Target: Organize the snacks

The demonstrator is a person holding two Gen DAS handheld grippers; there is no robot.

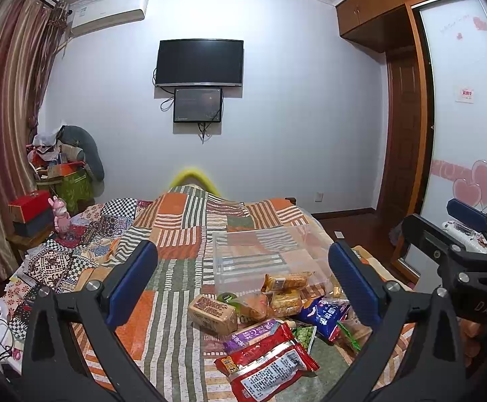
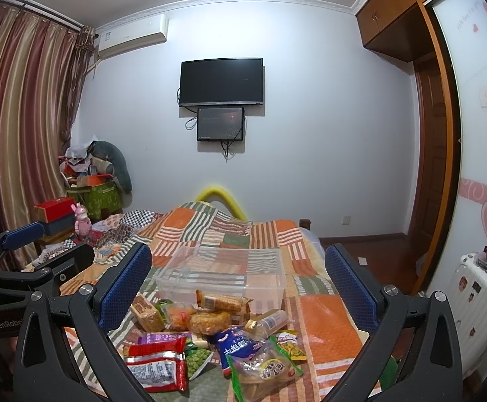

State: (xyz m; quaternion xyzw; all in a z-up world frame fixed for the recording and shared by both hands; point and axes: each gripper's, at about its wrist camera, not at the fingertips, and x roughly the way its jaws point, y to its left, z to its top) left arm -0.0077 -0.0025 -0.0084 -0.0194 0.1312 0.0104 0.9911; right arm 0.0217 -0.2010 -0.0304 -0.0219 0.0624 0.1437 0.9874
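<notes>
Both our grippers hover with jaws spread wide, left gripper (image 1: 243,278) and right gripper (image 2: 238,283), over the striped patchwork bedspread (image 1: 176,234). The heap of wrapped snacks (image 2: 210,331) lies just before the clear plastic storage box (image 2: 223,271). Only our right view catches the white stickered suitcase (image 2: 477,294).

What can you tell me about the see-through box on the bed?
The see-through box is a clear plastic tub, rectangular with rounded corners, no lid on it, and it looks empty. It sits upright on the striped patchwork bedspread, which shows through its walls. The snack pile lies just in front; a long biscuit packet seems to rest against its near wall. Neither tool touches it.
</notes>
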